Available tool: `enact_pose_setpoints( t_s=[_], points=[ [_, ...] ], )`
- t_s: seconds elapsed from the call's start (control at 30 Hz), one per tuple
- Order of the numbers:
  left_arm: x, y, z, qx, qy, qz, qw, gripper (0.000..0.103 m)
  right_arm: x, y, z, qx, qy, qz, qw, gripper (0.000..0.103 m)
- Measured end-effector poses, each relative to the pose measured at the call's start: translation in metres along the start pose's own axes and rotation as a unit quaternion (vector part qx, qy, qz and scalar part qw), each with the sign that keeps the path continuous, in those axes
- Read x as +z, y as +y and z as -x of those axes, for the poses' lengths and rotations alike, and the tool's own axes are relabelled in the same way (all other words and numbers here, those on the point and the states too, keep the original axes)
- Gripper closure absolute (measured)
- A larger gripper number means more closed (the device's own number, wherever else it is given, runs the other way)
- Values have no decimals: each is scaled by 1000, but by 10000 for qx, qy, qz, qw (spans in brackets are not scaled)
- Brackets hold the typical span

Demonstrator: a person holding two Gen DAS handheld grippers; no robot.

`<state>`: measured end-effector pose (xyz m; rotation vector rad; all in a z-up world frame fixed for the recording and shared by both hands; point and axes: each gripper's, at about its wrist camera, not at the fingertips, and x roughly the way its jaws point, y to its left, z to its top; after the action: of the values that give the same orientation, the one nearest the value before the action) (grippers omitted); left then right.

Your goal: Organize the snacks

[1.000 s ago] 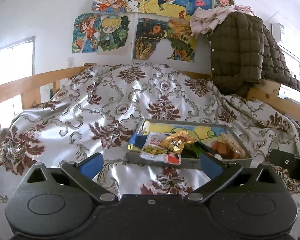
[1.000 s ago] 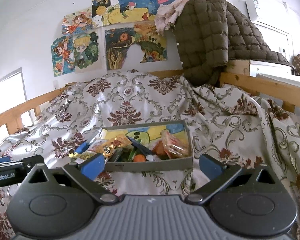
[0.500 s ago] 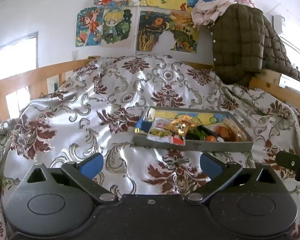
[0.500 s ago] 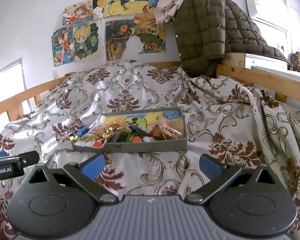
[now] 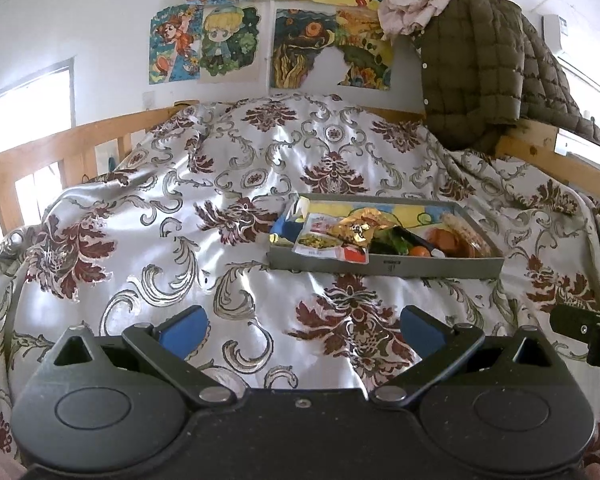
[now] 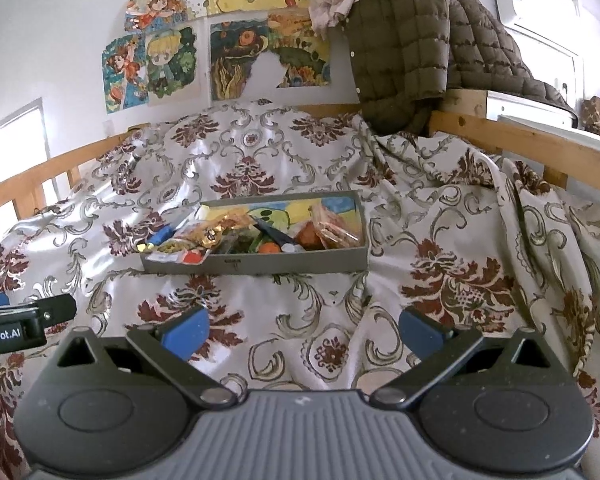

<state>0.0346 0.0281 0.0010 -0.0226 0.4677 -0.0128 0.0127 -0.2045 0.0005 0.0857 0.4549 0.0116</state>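
Note:
A shallow grey box (image 5: 384,267) (image 6: 300,262) sits on the patterned bedspread and holds several snack packets. A white and red packet (image 5: 328,240) hangs over its front left edge, with a gold packet (image 5: 358,227) (image 6: 216,232) on top. A blue packet (image 5: 282,226) (image 6: 162,236) leans at the box's left end. Orange packets (image 6: 332,228) fill the right end. My left gripper (image 5: 302,326) is open and empty, well short of the box. My right gripper (image 6: 302,326) is open and empty, also short of the box.
The silky floral bedspread (image 5: 220,240) covers the bed and rises at the back. A wooden bed rail (image 5: 40,156) runs along the left and another (image 6: 520,140) along the right. A brown quilted jacket (image 6: 412,40) hangs on the rail. Posters (image 5: 280,20) cover the wall.
Both grippers have drawn back from the box, which now appears smaller and farther. Both stay open and empty. The snacks have not moved.

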Motion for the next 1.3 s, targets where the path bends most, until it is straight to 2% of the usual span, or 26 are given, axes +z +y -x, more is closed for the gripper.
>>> enact_pose_setpoints(
  t_s=[1.3],
  points=[
    [-1, 2, -1, 38, 78, 70, 9999, 1, -1, -4, -2, -44, 81, -54, 9999, 0]
  ],
)
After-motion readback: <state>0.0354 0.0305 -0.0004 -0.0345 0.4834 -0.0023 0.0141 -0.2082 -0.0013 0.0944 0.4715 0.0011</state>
